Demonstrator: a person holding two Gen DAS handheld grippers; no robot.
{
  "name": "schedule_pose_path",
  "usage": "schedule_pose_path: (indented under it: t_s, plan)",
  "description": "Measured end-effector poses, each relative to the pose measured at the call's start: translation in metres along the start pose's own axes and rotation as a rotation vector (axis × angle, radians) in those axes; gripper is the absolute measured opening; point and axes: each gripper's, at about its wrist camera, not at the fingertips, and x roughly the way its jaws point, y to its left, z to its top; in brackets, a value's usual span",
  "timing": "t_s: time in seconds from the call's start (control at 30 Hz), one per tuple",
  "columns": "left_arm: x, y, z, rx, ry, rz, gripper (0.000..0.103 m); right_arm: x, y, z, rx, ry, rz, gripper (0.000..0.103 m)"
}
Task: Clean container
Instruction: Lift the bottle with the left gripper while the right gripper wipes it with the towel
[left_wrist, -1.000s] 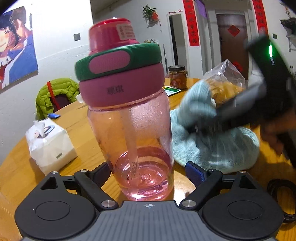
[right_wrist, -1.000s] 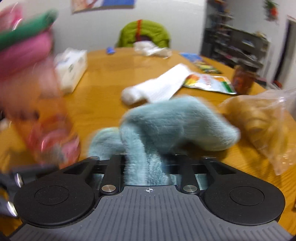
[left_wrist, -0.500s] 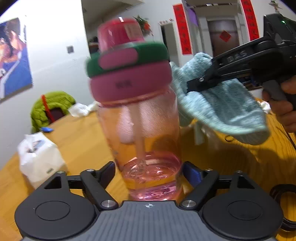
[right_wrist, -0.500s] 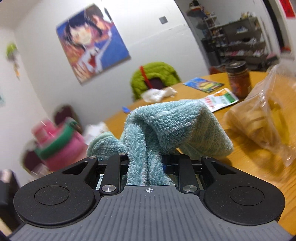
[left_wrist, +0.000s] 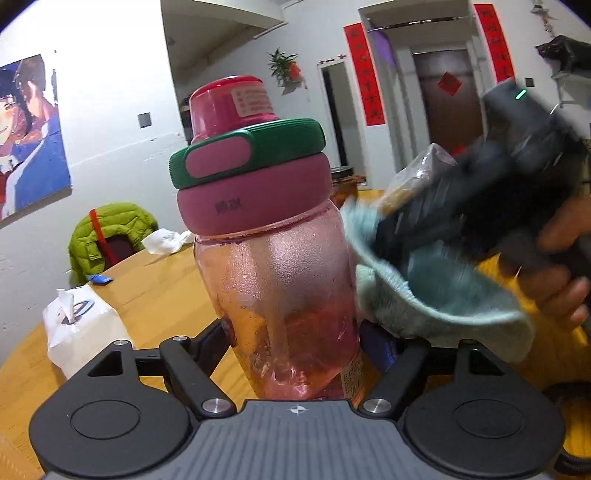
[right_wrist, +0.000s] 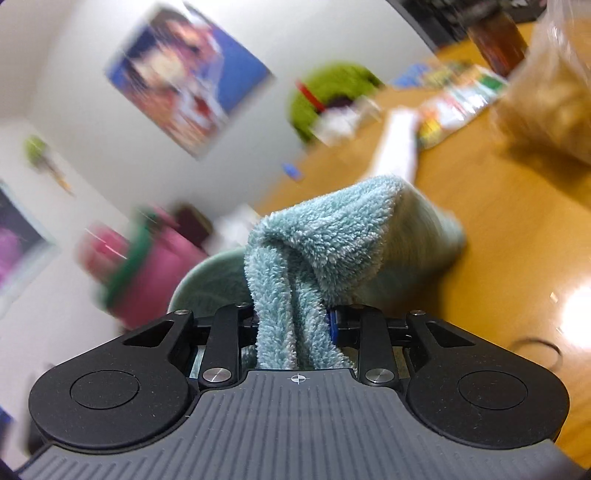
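My left gripper (left_wrist: 295, 339) is shut on a clear pink water bottle (left_wrist: 284, 295) with a pink-and-green lid (left_wrist: 247, 155), held upright above the table. My right gripper (right_wrist: 293, 321) is shut on a fluffy light-blue cloth (right_wrist: 325, 236). In the left wrist view the cloth (left_wrist: 424, 295) presses against the bottle's right side, with the right gripper's body (left_wrist: 498, 192) blurred behind it. In the right wrist view the bottle (right_wrist: 147, 266) shows blurred at the left.
A round wooden table (left_wrist: 159, 291) carries a white tissue pack (left_wrist: 81, 332) at the left, a plastic bag of food (right_wrist: 546, 96), a jar (left_wrist: 343, 184) and packets. A chair with a green jacket (left_wrist: 110, 232) stands behind the table. A black cable (left_wrist: 569, 406) lies at right.
The bottle has been lifted off the table and the liquid inside sloshes. The right gripper has swung the cloth from above down against the bottle's right side.
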Motion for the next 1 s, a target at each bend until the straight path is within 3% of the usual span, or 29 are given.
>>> schedule_pose_path:
  t_s: [0.13, 0.3, 0.4, 0.47, 0.57, 0.63, 0.77, 0.83, 0.93, 1.0]
  plan:
    - [-0.005, -0.001, -0.002, 0.005, -0.012, -0.016, 0.075, 0.021, 0.0, -0.004, -0.022, 0.101, -0.104, 0.029]
    - [-0.008, -0.014, 0.001, 0.025, -0.027, -0.059, 0.074, -0.038, 0.007, -0.002, -0.011, -0.138, 0.135, 0.029]
    - [-0.009, -0.018, 0.0, 0.029, -0.033, -0.064, 0.075, -0.025, -0.007, -0.002, 0.037, -0.104, 0.084, 0.029]
    - [-0.008, -0.018, -0.001, 0.026, -0.036, -0.065, 0.075, 0.002, -0.02, -0.005, 0.072, 0.024, -0.012, 0.029]
    - [-0.011, -0.019, -0.001, 0.024, -0.022, -0.051, 0.077, 0.021, -0.02, -0.011, 0.031, 0.118, -0.115, 0.028]
    - [-0.011, -0.015, 0.0, 0.006, 0.019, -0.021, 0.083, 0.016, -0.015, -0.01, 0.006, 0.101, -0.12, 0.028]
    - [-0.025, -0.02, 0.004, -0.011, 0.1, 0.074, 0.082, 0.005, -0.007, -0.011, -0.029, 0.009, -0.108, 0.028]
    - [-0.037, -0.024, 0.006, -0.01, 0.081, 0.048, 0.08, 0.001, -0.004, -0.01, -0.031, -0.028, -0.094, 0.028]
    - [-0.045, -0.032, 0.006, 0.008, 0.031, -0.052, 0.076, -0.006, -0.001, -0.008, -0.027, -0.071, -0.057, 0.029]
    - [-0.044, -0.038, 0.005, 0.038, 0.008, -0.045, 0.076, -0.005, 0.002, -0.009, -0.034, -0.057, -0.039, 0.029]
